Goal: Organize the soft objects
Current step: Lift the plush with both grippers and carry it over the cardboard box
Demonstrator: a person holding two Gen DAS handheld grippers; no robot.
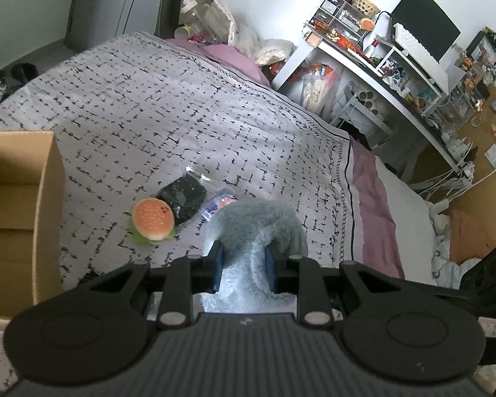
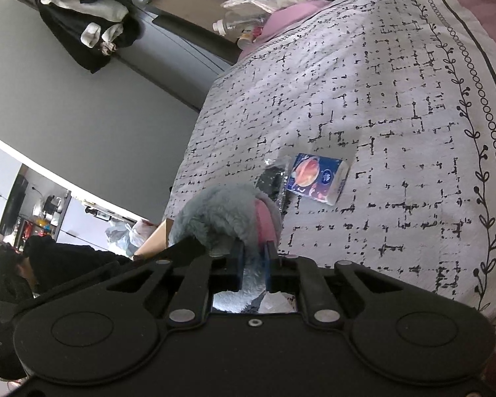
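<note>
Both tongs are closed on one thing: my left tongs [image 1: 242,266] pinch a fold of the grey plush toy [image 1: 258,228], and my right tongs [image 2: 254,264] clamp another part of the same fur, where a pink patch [image 2: 264,225] shows. The toy hangs between my two hands, lifted just above the bed [image 1: 142,99], so I judge I am in the carrying step, with the plush picked up and not yet put away.

Largest after the bed is the cardboard box [image 1: 20,205], standing open on the quilt to the left of my left tongs. It looks like the place for the soft things. Next I need to swing both hands leftward together, keep the grip even so the fur does not slip, and let go only once the toy is over the opening.

Smaller items wait on the quilt: a tissue pack [image 2: 317,178], a black bagged bundle [image 1: 183,198], and a burger squishy [image 1: 152,220] touching it.
</note>
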